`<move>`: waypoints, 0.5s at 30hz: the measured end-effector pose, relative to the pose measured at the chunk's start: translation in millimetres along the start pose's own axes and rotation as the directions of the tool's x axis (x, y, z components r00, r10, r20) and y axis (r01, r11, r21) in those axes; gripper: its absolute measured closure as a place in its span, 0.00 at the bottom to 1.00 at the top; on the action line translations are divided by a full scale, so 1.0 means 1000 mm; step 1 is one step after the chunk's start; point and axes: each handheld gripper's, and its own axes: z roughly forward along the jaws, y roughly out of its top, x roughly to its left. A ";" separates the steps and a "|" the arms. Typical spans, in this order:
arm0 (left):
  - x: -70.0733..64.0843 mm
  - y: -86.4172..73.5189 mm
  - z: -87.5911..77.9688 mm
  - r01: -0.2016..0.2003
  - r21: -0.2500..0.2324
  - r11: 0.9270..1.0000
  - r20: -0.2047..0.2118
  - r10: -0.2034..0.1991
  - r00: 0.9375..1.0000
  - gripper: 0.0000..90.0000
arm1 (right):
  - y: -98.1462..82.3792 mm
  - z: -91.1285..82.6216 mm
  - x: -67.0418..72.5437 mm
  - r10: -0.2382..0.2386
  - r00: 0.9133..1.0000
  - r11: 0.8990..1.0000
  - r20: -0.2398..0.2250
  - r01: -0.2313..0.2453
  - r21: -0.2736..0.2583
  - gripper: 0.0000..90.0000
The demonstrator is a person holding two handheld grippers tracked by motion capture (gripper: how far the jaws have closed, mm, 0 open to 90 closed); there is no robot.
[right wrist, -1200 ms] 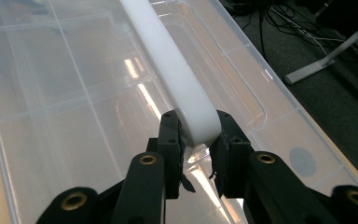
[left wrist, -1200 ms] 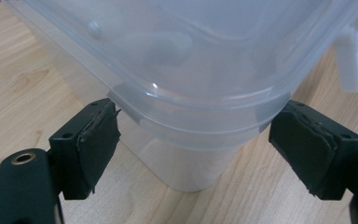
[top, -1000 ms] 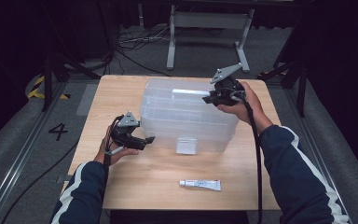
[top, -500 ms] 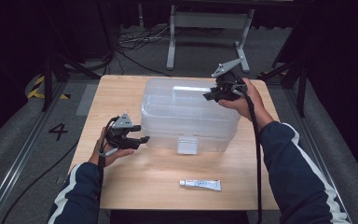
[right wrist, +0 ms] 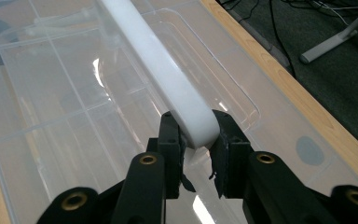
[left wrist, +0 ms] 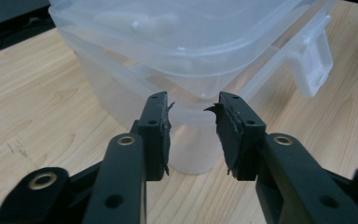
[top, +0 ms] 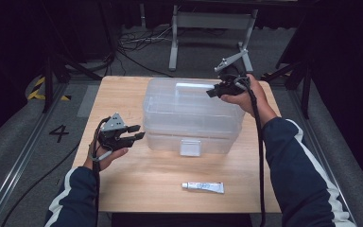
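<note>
Right gripper [right wrist: 196, 154] is clamped on the white handle [right wrist: 168, 79] of the clear box [top: 189, 113]; I see the handle pinched between its pads, running away from me over the lid. Left gripper [left wrist: 193, 133] has just been closing, with nothing between its pads, and it hangs just short of the box's near corner. Beyond it, to the right, the latch [left wrist: 314, 65] sticks out. A tube [top: 203, 187] lies on the table [top: 137, 189], well apart from both grippers.
</note>
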 end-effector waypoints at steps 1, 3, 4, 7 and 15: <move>-0.001 0.001 0.001 0.005 -0.006 1.000 -0.001 -0.005 1.000 0.78 | 0.001 0.000 -0.001 -0.001 1.000 1.000 0.000 0.001 -0.001 0.84; -0.003 0.003 0.004 0.004 -0.004 1.000 -0.020 -0.004 1.000 0.82 | 0.002 0.000 -0.002 0.001 1.000 1.000 0.005 -0.001 0.001 0.83; -0.003 0.003 0.004 0.000 -0.006 1.000 -0.029 0.000 1.000 0.85 | 0.002 0.000 -0.002 0.002 1.000 1.000 0.010 -0.002 0.004 0.83; -0.005 0.004 0.008 0.004 -0.017 1.000 -0.044 -0.005 0.999 0.91 | 0.003 0.000 -0.002 -0.006 1.000 1.000 0.015 0.006 0.008 0.83; -0.005 0.003 0.010 0.012 -0.040 0.999 -0.060 -0.014 0.998 1.00 | 0.003 -0.003 0.003 -0.056 0.996 0.998 0.064 0.056 -0.009 0.78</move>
